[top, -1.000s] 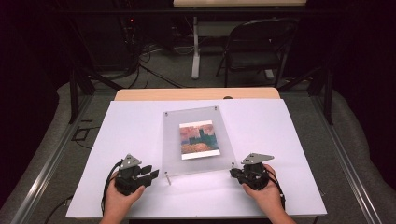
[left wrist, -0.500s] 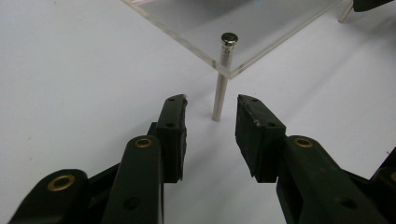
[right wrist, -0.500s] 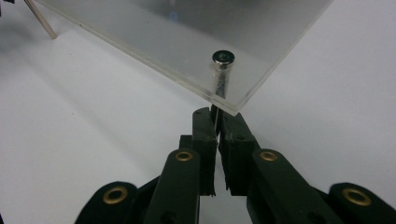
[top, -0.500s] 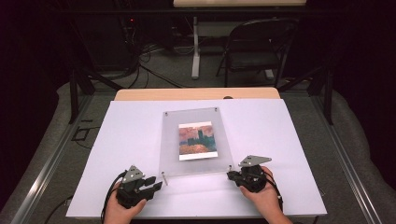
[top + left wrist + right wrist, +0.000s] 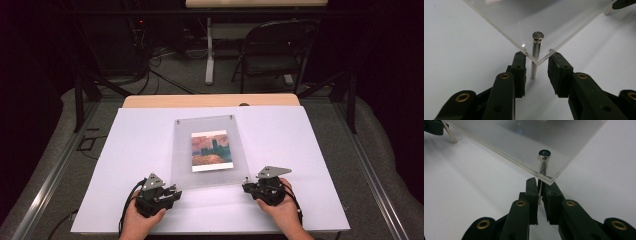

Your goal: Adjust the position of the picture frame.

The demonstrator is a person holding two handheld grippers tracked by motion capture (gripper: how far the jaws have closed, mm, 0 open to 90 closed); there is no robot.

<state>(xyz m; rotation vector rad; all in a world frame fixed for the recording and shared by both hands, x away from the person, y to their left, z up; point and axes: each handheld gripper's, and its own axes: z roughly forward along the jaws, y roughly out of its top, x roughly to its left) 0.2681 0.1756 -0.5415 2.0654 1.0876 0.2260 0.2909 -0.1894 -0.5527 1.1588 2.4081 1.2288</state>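
Hand-held grippers are set at the two near corners of a clear acrylic picture frame (image 5: pixel 210 152), a flat transparent panel with a small sunset print at its middle, which is carried on thin metal standoff legs above the white bench (image 5: pixel 310 150). On the bench, the frame lies at the centre, its near edge toward six o'clock.

At about five o'clock of the frame, the right hand-held gripper (image 5: pixel 247 186) is closed on the slim silver leg (image 5: pixel 540 192) under that corner; in the right gripper view the leg is seen pinched between the black pads, with the screw head above the panel.

At about seven o'clock, the left hand-held gripper (image 5: pixel 537 71) is partly open. Its jaws have just been closing, and the silver metal post (image 5: pixel 534 67) of that corner stands between the pads with a gap on either side, so nothing is gripped there yet.

The step in hand is judged to be the securing of both near legs. For the next move, the left jaws would need to be closed squarely on the post, below the panel edge, without the frame being pushed sideways against the right grip.
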